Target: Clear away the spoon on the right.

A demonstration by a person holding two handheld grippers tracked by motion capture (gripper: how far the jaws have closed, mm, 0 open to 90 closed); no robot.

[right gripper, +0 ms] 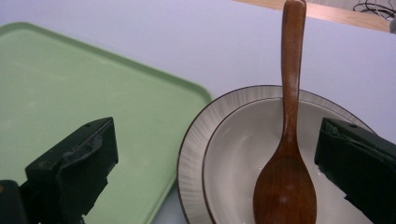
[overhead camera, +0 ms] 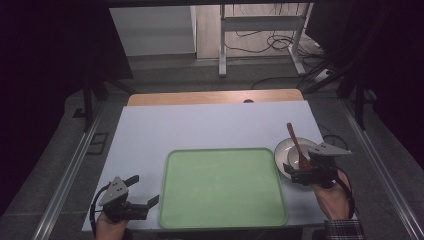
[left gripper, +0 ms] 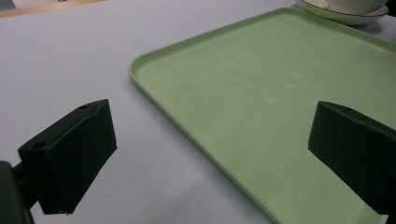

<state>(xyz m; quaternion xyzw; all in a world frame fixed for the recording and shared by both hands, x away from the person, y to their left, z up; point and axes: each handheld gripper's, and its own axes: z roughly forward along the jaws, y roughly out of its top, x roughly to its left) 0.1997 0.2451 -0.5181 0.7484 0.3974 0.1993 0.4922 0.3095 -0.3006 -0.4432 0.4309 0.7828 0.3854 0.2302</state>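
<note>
**High view: both grippers wait at the tray's two sides**

High view takes in the whole tabletop: a green tray lies at the near middle, with a plate just off its right edge, a bowl sitting on the plate and a brown spoon standing in the bowl, its handle leaning up and away. The right gripper hovers at the near edge of the plate; the left gripper sits near the tray's left edge, well apart from the dishes.

The right gripper view brings close what the high view leaves small: the plate's dark rim and ribbed border, and the spoon's scoop resting low inside the bowl. Its fingers stand wide apart, holding nothing. The spoon lies between them, nearer the right-hand finger, and the bowl spans most of the gap; the tray's corner sits behind the left-hand finger.

The left gripper view looks across the tray's bare surface, with the plate and bowl at the far top edge. Its fingers are also spread wide and empty, one over the tabletop, the other over the tray.
</note>
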